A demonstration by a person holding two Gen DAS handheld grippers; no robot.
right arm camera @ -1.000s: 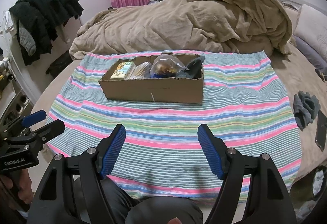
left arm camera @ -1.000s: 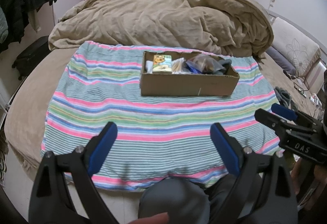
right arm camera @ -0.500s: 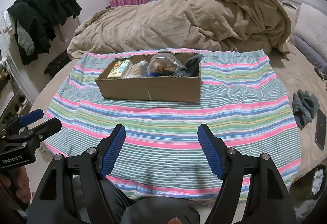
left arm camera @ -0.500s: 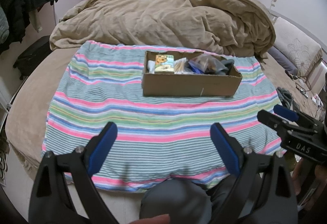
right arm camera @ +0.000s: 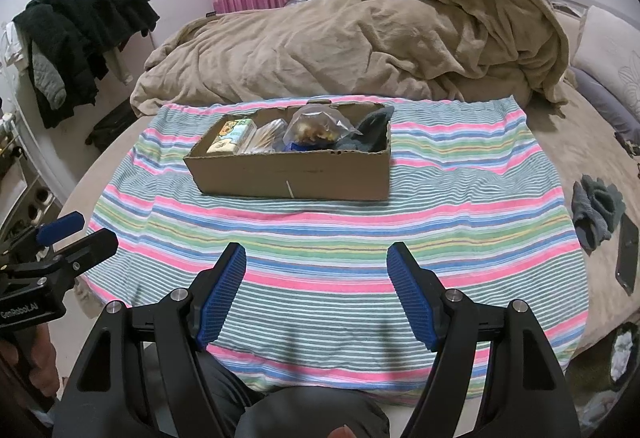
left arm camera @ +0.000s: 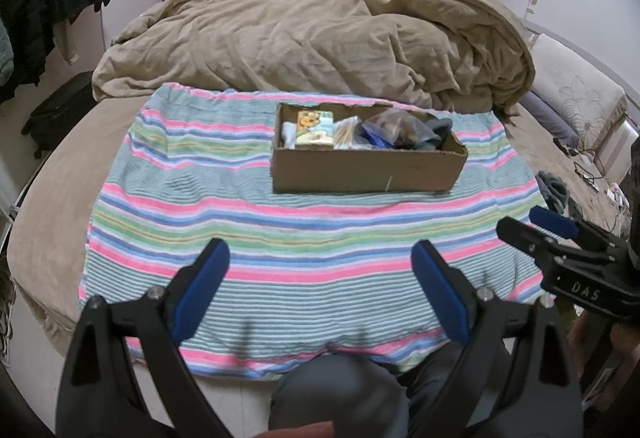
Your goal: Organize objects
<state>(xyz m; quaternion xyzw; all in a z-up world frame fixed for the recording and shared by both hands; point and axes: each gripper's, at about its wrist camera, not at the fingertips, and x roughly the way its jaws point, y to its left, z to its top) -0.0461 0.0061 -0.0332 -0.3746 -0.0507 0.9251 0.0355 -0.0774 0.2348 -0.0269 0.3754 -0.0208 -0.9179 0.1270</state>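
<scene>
A cardboard box (left arm camera: 368, 168) (right arm camera: 296, 176) stands on a striped towel (left arm camera: 280, 230) (right arm camera: 340, 238) spread over the bed. Inside lie a colourful carton (left arm camera: 315, 128) (right arm camera: 232, 136), a clear bag of snacks (left arm camera: 396, 124) (right arm camera: 316, 126) and a dark grey cloth (right arm camera: 370, 134). My left gripper (left arm camera: 320, 286) is open and empty over the towel's near edge, well short of the box. My right gripper (right arm camera: 316, 290) is open and empty, also near the towel's front edge. Each gripper shows at the side of the other's view.
A rumpled tan duvet (left arm camera: 320, 46) is piled behind the box. A grey cloth (right arm camera: 596, 210) and a dark phone (right arm camera: 626, 254) lie on the bed at the right. Dark clothes (right arm camera: 84, 22) hang at the left. My knee (left arm camera: 340, 394) is below the bed's edge.
Both views have shifted slightly: the box sits a little lower and nearer in both. Both grippers stay open and empty.
</scene>
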